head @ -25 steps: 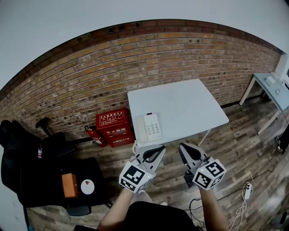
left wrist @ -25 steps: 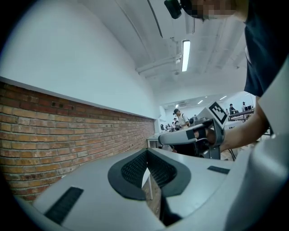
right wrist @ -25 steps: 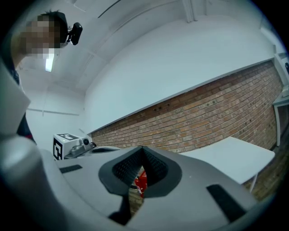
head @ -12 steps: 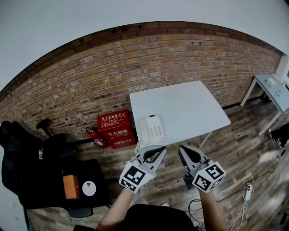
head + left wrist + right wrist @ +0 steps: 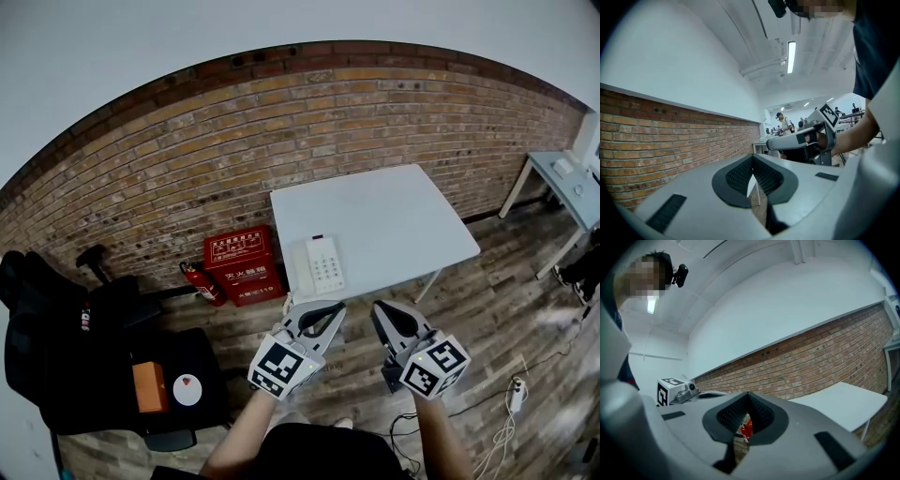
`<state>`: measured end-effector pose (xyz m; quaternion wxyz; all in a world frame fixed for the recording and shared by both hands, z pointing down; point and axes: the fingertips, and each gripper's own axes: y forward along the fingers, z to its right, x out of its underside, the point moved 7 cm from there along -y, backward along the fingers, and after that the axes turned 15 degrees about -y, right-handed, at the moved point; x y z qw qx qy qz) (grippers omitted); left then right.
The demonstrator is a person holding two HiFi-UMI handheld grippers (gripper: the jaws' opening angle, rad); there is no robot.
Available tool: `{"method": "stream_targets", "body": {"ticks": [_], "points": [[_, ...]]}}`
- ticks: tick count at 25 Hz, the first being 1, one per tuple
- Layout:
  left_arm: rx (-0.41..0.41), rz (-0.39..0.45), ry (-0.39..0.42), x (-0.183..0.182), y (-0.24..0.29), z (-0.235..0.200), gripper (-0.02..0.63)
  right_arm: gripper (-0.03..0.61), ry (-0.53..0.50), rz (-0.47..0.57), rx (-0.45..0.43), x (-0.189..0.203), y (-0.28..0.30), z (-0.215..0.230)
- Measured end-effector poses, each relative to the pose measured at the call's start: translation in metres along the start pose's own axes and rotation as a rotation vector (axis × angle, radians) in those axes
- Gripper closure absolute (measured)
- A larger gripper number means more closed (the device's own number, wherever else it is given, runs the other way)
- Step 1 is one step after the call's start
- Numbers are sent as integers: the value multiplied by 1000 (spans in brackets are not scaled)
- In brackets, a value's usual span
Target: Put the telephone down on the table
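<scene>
A white telephone (image 5: pixel 316 265) with a keypad lies flat near the front left corner of the white table (image 5: pixel 394 216) in the head view. Both grippers hover side by side just short of the table's front edge. The left gripper (image 5: pixel 330 310) is shut and empty, its tips a little below the telephone. To its right the right gripper (image 5: pixel 379 311) is also shut with nothing in it. In the left gripper view the left gripper (image 5: pixel 752 165) shows closed jaws, with the right gripper (image 5: pixel 774 143) beyond. The right gripper (image 5: pixel 747 397) looks closed in its own view, with the table (image 5: pixel 839 404) at the right.
A brick wall (image 5: pixel 234 159) runs behind the table. A red box (image 5: pixel 242 265) and a fire extinguisher (image 5: pixel 199 281) stand on the wooden floor left of the table. A black chair (image 5: pixel 103 356) is at the far left, another table (image 5: pixel 567 183) at the right. Cables (image 5: pixel 506 412) lie on the floor.
The head view has shifted slightly, so the table and telephone sit a little further right. Both grippers stay shut in the same place.
</scene>
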<state>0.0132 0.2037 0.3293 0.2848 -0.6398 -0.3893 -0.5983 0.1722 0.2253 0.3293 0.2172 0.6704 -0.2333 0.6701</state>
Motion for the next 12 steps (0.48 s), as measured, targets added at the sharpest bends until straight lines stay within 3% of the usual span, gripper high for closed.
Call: {"method": "stream_targets", "body": {"ticks": [12], "points": [[-12,10,18,1,-5,4,606,566,3,-9,-2,3,-3,-4]]}}
